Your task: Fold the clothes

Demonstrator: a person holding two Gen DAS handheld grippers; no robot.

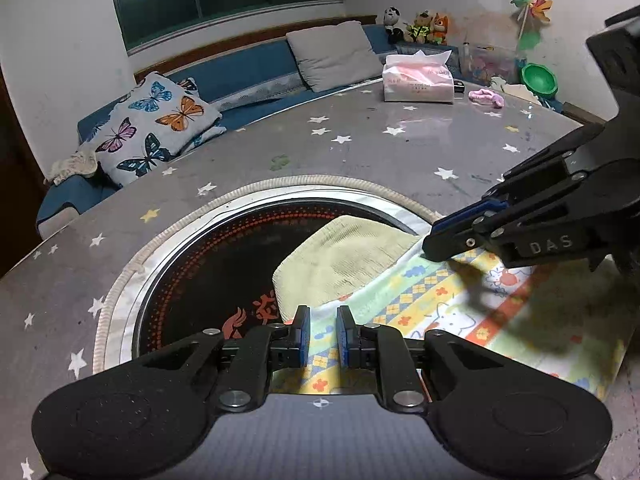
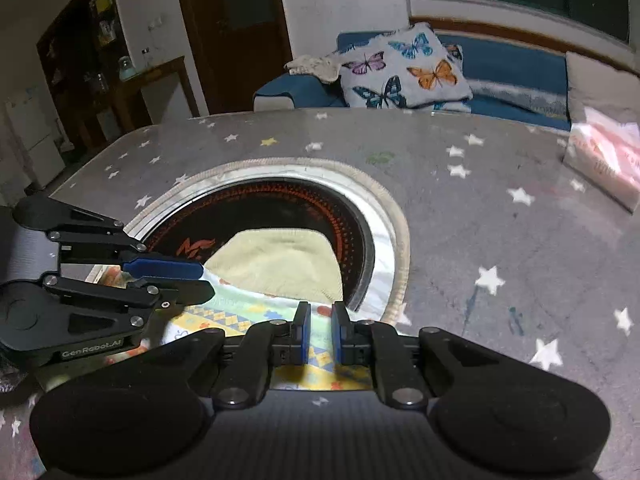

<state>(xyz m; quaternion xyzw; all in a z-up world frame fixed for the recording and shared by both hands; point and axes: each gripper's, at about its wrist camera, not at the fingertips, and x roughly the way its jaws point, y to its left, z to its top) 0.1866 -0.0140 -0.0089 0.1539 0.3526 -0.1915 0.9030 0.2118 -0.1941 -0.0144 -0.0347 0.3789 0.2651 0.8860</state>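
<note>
A small child's garment lies on the table, with a colourful cartoon print and a plain cream part reaching over the black round hotplate. It also shows in the right wrist view. My left gripper hovers over the garment's near left edge, jaws slightly apart with printed cloth showing between them. My right gripper is over the garment's near right edge, jaws also a little apart. Each gripper shows in the other's view: the right gripper and the left gripper, both low over the cloth.
The table has a grey star-print cover. A tissue pack, a pink item and a green bowl sit at its far side. A blue sofa with a butterfly pillow stands beyond.
</note>
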